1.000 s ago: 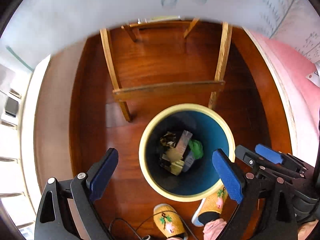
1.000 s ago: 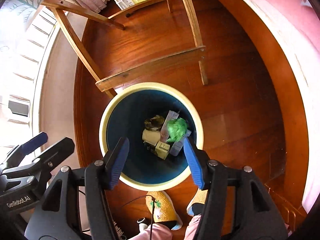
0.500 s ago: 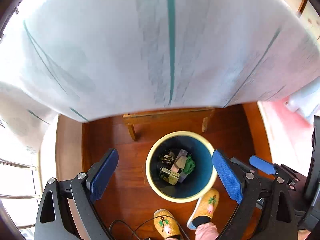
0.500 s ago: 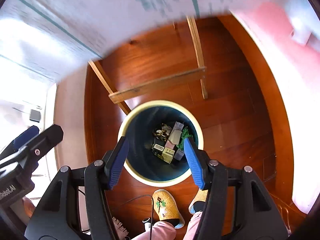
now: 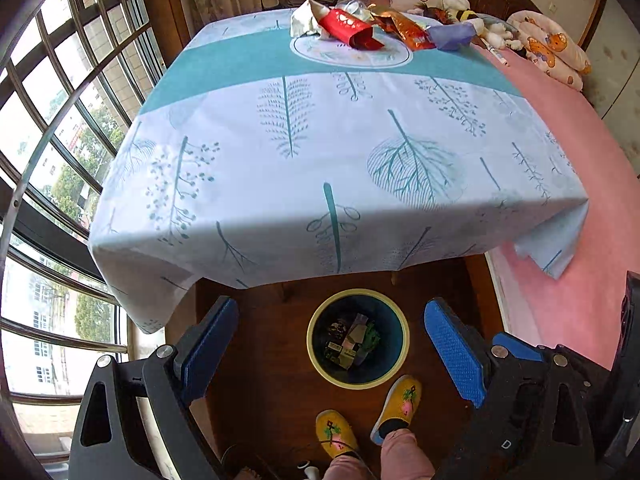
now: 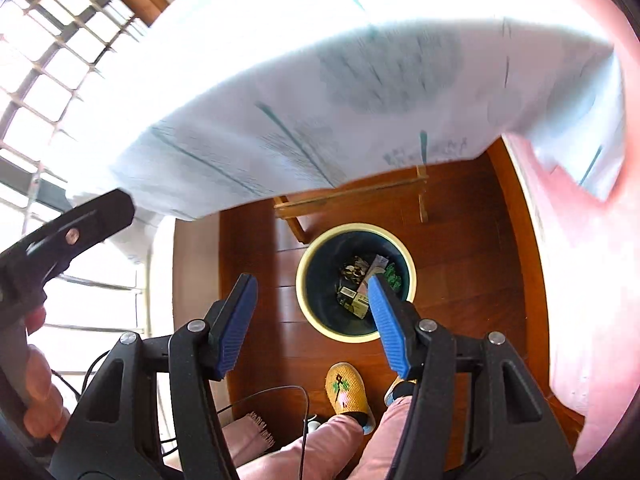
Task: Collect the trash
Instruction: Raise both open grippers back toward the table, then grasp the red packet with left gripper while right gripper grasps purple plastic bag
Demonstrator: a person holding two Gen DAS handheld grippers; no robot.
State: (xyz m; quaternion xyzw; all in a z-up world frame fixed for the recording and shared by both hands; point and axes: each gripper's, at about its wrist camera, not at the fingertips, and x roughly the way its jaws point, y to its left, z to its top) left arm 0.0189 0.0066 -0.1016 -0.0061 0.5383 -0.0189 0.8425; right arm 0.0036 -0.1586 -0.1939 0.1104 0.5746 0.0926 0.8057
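Observation:
A blue bin with a cream rim [image 5: 320, 354] [image 6: 304, 300] stands on the wooden floor below the table's near edge, with several pieces of trash [image 5: 352, 340] [image 6: 360, 280] in it. More trash lies at the table's far end: a red packet [image 5: 354, 32], crumpled white paper [image 5: 304, 20], an orange wrapper [image 5: 408, 30] and a purple wrapper [image 5: 452, 36]. My left gripper [image 5: 332, 344] is open and empty, high above the bin. My right gripper [image 6: 312, 320] is open and empty, also above the bin.
The table wears a white and teal leaf-print cloth [image 5: 320, 140]. A pink bed [image 5: 580, 200] with pillows and soft toys lies to the right. Windows [image 5: 52, 120] are on the left. The person's yellow slippers [image 5: 396, 400] stand beside the bin.
Both grippers have risen well away from the bin. The left view now looks over the tabletop and its trash; the right view is still below the cloth edge.

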